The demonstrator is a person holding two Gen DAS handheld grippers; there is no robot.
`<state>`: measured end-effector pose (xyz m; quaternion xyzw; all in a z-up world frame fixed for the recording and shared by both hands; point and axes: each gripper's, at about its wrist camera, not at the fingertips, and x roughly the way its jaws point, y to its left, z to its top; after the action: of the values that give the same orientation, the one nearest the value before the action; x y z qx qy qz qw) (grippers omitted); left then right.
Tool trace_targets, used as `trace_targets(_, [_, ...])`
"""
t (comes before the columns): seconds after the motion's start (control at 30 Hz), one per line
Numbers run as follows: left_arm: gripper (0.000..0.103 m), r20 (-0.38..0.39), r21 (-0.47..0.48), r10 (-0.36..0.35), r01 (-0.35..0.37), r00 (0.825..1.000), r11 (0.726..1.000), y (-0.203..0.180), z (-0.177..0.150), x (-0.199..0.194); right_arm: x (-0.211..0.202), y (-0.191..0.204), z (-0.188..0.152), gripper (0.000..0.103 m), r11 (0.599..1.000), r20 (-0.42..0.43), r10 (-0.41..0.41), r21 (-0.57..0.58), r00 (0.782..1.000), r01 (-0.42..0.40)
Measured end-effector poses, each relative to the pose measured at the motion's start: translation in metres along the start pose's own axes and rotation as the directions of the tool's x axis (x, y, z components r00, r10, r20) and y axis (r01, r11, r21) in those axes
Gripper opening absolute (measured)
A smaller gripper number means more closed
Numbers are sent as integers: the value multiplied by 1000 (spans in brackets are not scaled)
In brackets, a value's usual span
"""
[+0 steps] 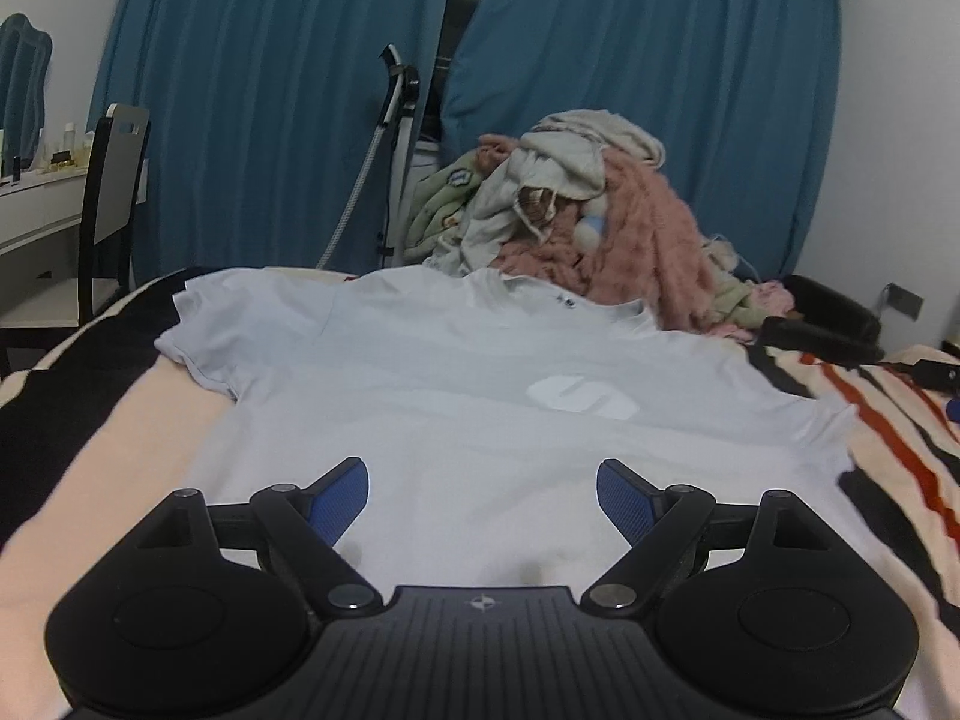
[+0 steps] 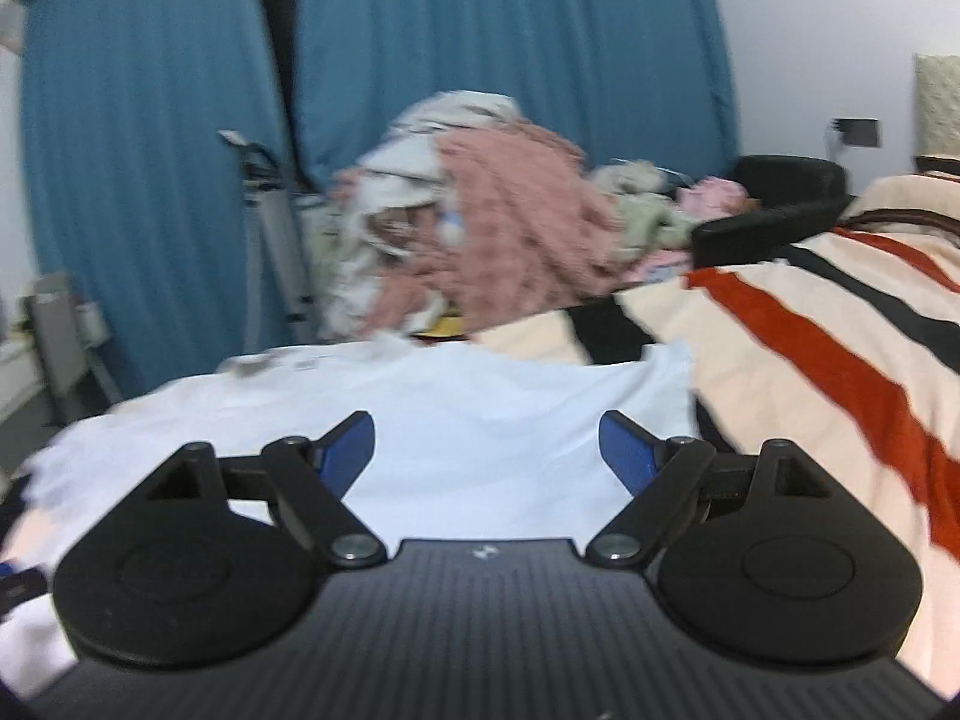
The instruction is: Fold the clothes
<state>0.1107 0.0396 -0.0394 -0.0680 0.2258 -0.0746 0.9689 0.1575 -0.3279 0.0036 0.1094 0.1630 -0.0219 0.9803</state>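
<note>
A pale grey T-shirt (image 1: 480,396) lies spread flat, front up, on a striped blanket (image 1: 888,450) that covers the bed; its collar points toward the blue curtains (image 1: 270,108) and its white chest logo (image 1: 581,397) sits right of the shirt's middle. The sleeve left of the logo lies flat. The sleeve right of it is rumpled and blurred at its edge.

The left gripper (image 1: 482,495) hangs over the lower part of the shirt, below the logo, jaws spread wide and nothing between the blue pads. The right gripper (image 2: 487,450) is likewise wide open and empty, above the shirt's right half; its view is smeared by motion, so how close the pads are to the cloth cannot be told.

Beyond the collar, a heap of unfolded clothes (image 1: 576,210) rises close to the shirt, pink and beige pieces uppermost. A black chair (image 1: 822,324) stands right of the heap.

Likely hazards, judged from this layout:
- A pinch taken too deep could catch the blanket together with the shirt, lifting both.
- The rumpled right sleeve may fold unevenly unless smoothed first.
- A fold carried toward the collar could drag cloth into the heap, which sits near enough to snag or topple.
- Uneven grips by the two grippers would skew the fold line.
</note>
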Motion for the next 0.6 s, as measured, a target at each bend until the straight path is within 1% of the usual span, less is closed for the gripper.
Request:
trace_targets(0.1, [86,-10,0,-36,36,999,999,-4,0,-27,-38,22,-15,83,999,15,41,11,999,-41])
trace_targets(0.23, [88,-33,7,-84,84,996,996,-11,-2,-64,-67,38,-38,83,999,-7,44,-20,999,-44])
trace_targets(0.27, [88,-22,14,-85,86,996,996,-14,-3,-70,-71,40,-41,83,999,-12,44,-19,999,-44])
trace_targets(0.4, [92,22,45,-90,89,996,995,-23,-7,-96,-80,45,-49,83,1000,12,22,-8,1000,-22])
trace_targets(0.47, [95,38,53,-74,72,996,996,-28,-8,-98,-82,49,-52,83,1000,16,20,-11,1000,-20])
trace_targets(0.6, [103,24,56,-42,41,999,998,-31,-12,-90,-80,50,-57,83,999,12,38,-1,999,-38])
